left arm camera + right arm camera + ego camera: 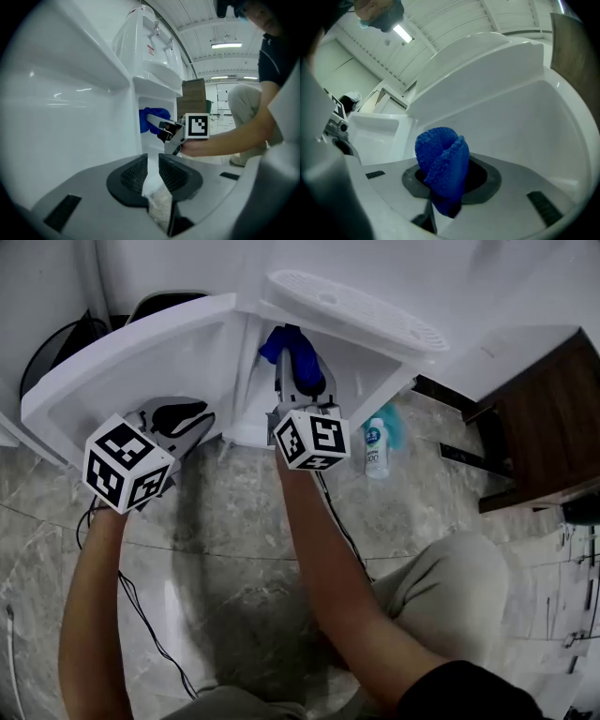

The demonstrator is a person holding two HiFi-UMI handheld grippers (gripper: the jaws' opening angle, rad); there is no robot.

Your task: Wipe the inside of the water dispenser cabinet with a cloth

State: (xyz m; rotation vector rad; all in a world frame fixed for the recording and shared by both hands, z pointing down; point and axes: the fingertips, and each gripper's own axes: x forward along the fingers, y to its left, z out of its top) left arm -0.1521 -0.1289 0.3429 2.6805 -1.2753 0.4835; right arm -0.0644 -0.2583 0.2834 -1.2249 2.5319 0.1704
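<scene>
The white water dispenser point(356, 315) stands on the floor with its cabinet door point(141, 362) swung open to the left. My left gripper point(183, 423) is shut on the door's lower edge; a thin white edge sits pinched between the black pads point(133, 176). My right gripper point(302, 381) is shut on a folded blue cloth point(292, 351) and reaches into the cabinet opening. In the right gripper view the blue cloth point(440, 159) sticks up from the jaws against the white inner wall point(520, 126). The left gripper view shows the right gripper point(159, 126) and cloth point(152, 117) at the opening.
A small spray bottle point(376, 448) stands on the marble floor right of the dispenser, with a teal cloth point(396, 421) behind it. A dark wooden cabinet point(544, 427) is at the right, a black bin point(61, 348) at the upper left. A cable point(141, 615) trails over the floor.
</scene>
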